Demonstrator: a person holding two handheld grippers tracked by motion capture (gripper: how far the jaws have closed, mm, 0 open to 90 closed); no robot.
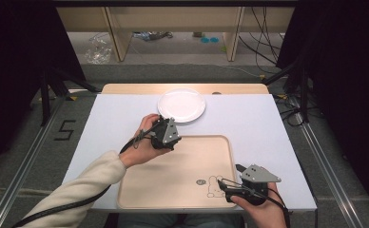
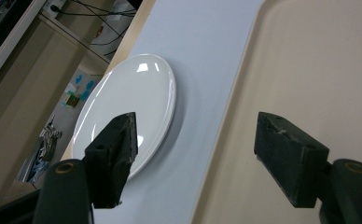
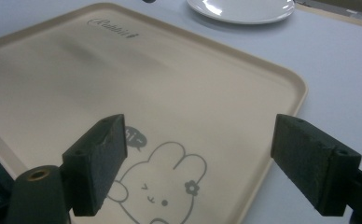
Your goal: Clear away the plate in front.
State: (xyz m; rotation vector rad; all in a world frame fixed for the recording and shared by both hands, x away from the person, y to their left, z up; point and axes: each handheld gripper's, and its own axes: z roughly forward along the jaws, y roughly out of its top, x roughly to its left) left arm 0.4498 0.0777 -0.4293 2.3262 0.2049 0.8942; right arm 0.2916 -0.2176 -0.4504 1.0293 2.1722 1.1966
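Two hand-held grippers are in your hands, both with jaws spread wide and holding nothing. Your left hand-held gripper [image 1: 166, 133] hovers at the far left corner of the tray [image 1: 140, 190], pointing toward the plate [image 1: 181, 105]. In the left gripper view, that hand-held gripper [image 2: 195, 140] has its jaws apart, one in front of the plate [image 2: 132, 107], the other over the tray [image 2: 319, 70]; bare tabletop [image 2: 207, 56] runs between them. The plate lies just beyond the jaws, not touched, flat on the tabletop [image 1: 116, 118] just past the tray's far edge.

Your right hand-held gripper [image 1: 239, 183] sits near the tray's near right corner, well apart from the plate. In the right gripper view, this hand-held gripper [image 3: 198, 154] frames the tray [image 3: 67, 88] with released jaws, and the plate [image 3: 244, 8] shows at the top, cut off by the frame edge.

A rabbit drawing [image 3: 163, 186] is printed on the tray, its lower part cut off; a small speech bubble [image 3: 135, 136] beside it is half hidden by a jaw, reading only "i-". Script writing [image 3: 114, 26] at the tray's far corner looks like "Rabbit" but is hard to read. On the floor left of the tabletop, a "5" [image 1: 64, 129] is marked.
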